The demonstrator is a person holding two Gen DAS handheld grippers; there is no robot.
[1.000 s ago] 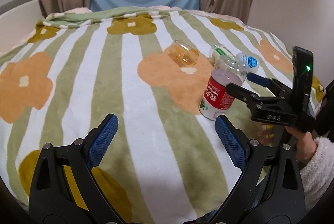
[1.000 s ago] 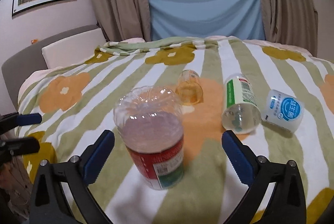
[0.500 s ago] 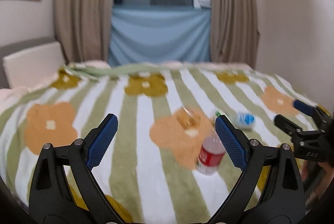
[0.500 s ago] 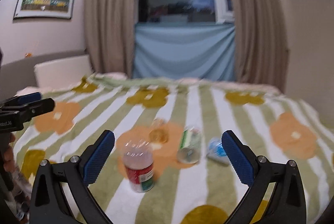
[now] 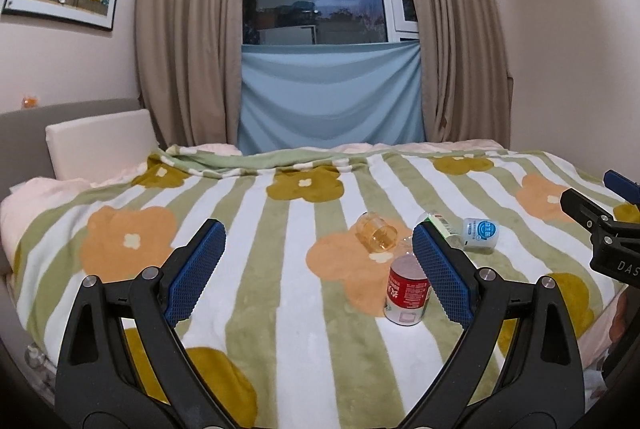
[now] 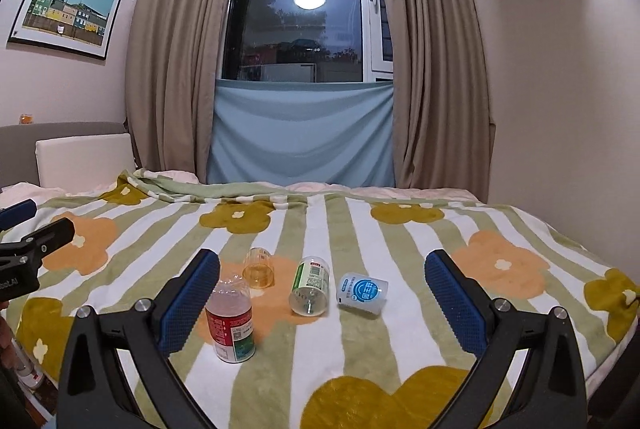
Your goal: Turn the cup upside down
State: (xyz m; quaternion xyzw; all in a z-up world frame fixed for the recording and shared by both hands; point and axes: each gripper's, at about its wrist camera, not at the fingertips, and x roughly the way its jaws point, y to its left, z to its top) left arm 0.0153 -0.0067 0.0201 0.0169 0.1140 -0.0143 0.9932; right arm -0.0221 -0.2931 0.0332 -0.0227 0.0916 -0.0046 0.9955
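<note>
A clear cup with a red label (image 5: 407,291) (image 6: 231,323) stands on the striped flower blanket with its closed end up. An amber cup (image 5: 377,234) (image 6: 259,268), a green-labelled cup (image 6: 310,286) (image 5: 439,222) and a white cup with a blue label (image 6: 362,293) (image 5: 481,232) lie on their sides behind it. My left gripper (image 5: 318,273) is open and empty, pulled back above the bed's near edge. My right gripper (image 6: 323,303) is open and empty too, well short of the cups.
The blanket (image 5: 248,269) covers a bed with a white headboard cushion (image 5: 100,143) at the left. Curtains and a window (image 6: 298,17) are behind. A wall stands close on the right. The right gripper shows at the left view's right edge (image 5: 600,225).
Both grippers have drawn back and risen from the cups. The red-labelled cup, close between the right jaws a second ago, now stands far off. The cups have not moved.
</note>
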